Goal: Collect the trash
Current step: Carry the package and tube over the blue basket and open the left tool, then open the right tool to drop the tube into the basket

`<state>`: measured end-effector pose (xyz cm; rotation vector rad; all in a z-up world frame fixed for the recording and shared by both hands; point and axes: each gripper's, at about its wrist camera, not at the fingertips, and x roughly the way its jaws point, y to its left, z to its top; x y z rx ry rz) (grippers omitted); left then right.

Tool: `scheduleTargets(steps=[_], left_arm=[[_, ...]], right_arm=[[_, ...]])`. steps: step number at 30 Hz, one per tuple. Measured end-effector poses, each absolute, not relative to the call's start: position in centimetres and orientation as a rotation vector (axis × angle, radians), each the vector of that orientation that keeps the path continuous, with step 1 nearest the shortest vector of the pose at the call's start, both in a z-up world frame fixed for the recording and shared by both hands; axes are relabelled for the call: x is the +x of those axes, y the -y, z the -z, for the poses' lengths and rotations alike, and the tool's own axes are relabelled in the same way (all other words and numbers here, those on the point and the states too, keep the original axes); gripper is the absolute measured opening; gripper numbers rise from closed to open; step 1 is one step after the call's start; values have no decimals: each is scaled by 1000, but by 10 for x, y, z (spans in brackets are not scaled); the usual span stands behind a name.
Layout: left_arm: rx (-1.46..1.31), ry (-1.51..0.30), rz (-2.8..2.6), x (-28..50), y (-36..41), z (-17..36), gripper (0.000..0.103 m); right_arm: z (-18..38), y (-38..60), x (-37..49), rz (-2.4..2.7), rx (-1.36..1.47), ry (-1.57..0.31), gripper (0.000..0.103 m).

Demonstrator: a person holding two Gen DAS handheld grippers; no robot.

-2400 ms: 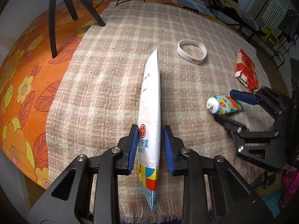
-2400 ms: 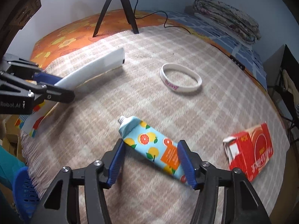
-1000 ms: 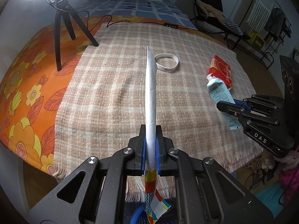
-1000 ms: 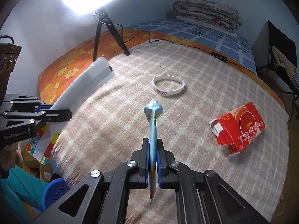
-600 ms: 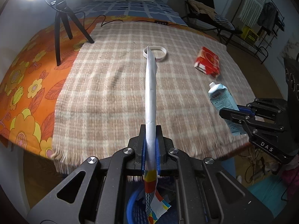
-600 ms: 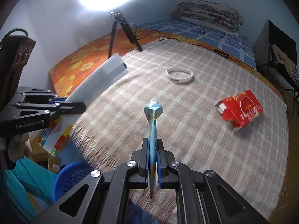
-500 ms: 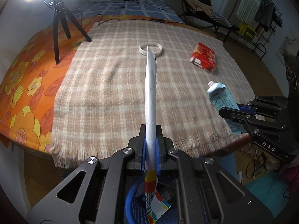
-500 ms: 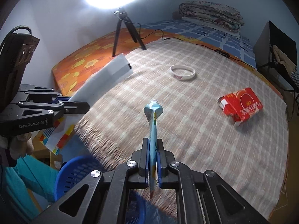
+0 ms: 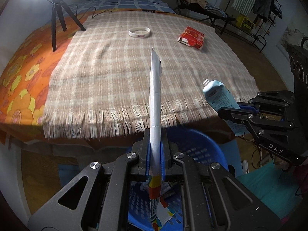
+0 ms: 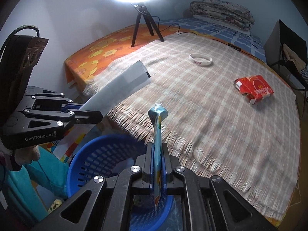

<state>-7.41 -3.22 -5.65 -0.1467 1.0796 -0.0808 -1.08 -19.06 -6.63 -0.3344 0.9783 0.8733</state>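
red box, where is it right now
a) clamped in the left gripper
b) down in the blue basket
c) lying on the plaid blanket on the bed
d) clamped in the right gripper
c: the red box lies on the plaid blanket; the right gripper is shut on the tube, the left gripper on the white packet, both over the blue basket.

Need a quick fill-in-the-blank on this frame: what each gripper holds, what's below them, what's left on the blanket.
1. The left gripper is shut on a long white ____.
2. The right gripper is shut on a blue ____.
3. Both hang over a blue ____.
4. The white wristband and a red ____ lie on the plaid blanket.

Missing words: packet; tube; basket; box
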Motion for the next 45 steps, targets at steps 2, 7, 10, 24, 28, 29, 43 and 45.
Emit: scheduleTargets(steps=[2, 7, 10, 24, 28, 29, 43, 45], left_arm=[[-146, -1088, 88, -80, 35, 60, 6], [-134, -1109, 106, -92, 42, 69, 6], [-128, -1123, 117, -98, 47, 76, 6], [-94, -1211, 189, -112, 67, 109, 6], [-71, -1228, 215, -114, 74, 114, 6], [-65, -1231, 216, -115, 76, 116, 6], [-68, -1262, 193, -115, 67, 130, 45], [-70, -1254, 189, -116, 65, 129, 46]], right_arm=[[68, 192, -17, -874, -332, -982, 4], [72, 194, -32, -883, -331, -992, 4], [76, 196, -40, -888, -329, -1002, 4], [97, 197, -62, -911, -319, -1058, 5], [106, 195, -66, -919, -324, -1077, 5], [108, 195, -66, -922, -324, -1082, 5], [128, 189, -70, -959, -312, -1150, 6], [130, 188, -71, -962, -313, -1157, 9]])
